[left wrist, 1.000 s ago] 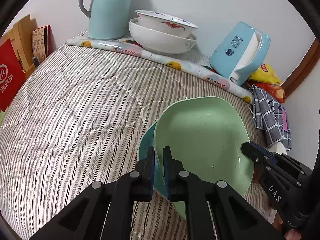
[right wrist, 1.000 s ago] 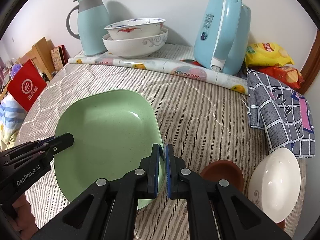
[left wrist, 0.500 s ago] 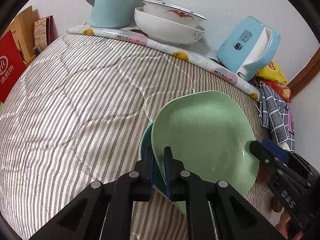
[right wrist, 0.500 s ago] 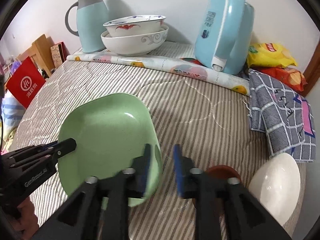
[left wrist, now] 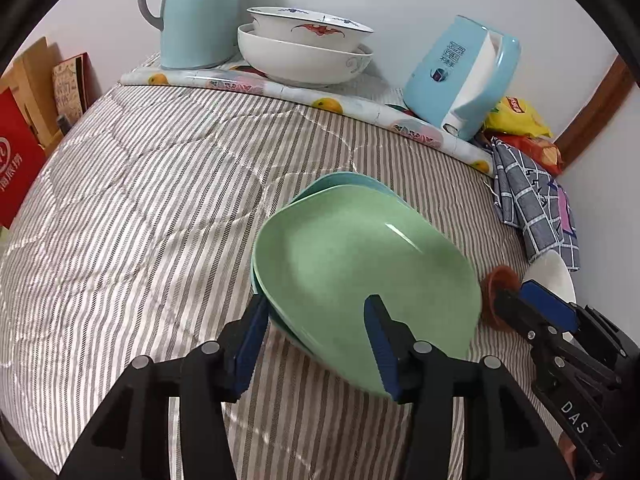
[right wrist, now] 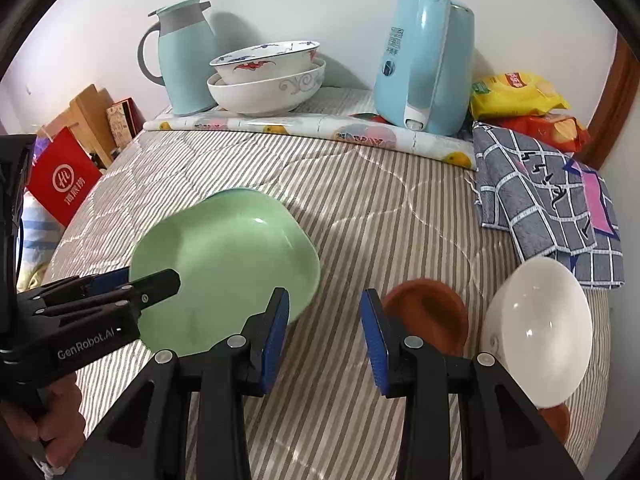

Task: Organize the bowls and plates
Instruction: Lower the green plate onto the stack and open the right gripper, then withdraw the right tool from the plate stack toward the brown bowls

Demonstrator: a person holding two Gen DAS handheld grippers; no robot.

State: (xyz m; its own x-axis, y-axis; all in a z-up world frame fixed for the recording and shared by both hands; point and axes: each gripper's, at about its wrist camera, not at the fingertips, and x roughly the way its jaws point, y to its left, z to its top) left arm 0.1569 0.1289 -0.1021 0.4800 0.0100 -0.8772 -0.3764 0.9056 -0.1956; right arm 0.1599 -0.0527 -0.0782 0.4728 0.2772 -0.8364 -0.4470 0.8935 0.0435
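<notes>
A light green plate (left wrist: 360, 272) rests on a teal plate (left wrist: 344, 182) on the striped bedcover; the green plate also shows in the right wrist view (right wrist: 228, 268). My left gripper (left wrist: 316, 328) is open, its jaws straddling the plates' near edge. My right gripper (right wrist: 324, 332) is open and empty over the cover, just right of the green plate. A brown saucer (right wrist: 428, 312) and a white bowl (right wrist: 536, 328) lie to its right. Two stacked white bowls (left wrist: 304, 52) stand at the back.
A pale blue thermos jug (left wrist: 196, 16), a blue kettle (left wrist: 460, 80), a rolled fruit-print mat (left wrist: 320, 100), snack bags (right wrist: 516, 96) and a checked cloth (right wrist: 548, 200) line the back and right. A red bag (right wrist: 64, 180) stands at the left.
Both grippers have opened and let go of the green plate, which now lies on the teal plate. The right gripper has drawn back to the right.
</notes>
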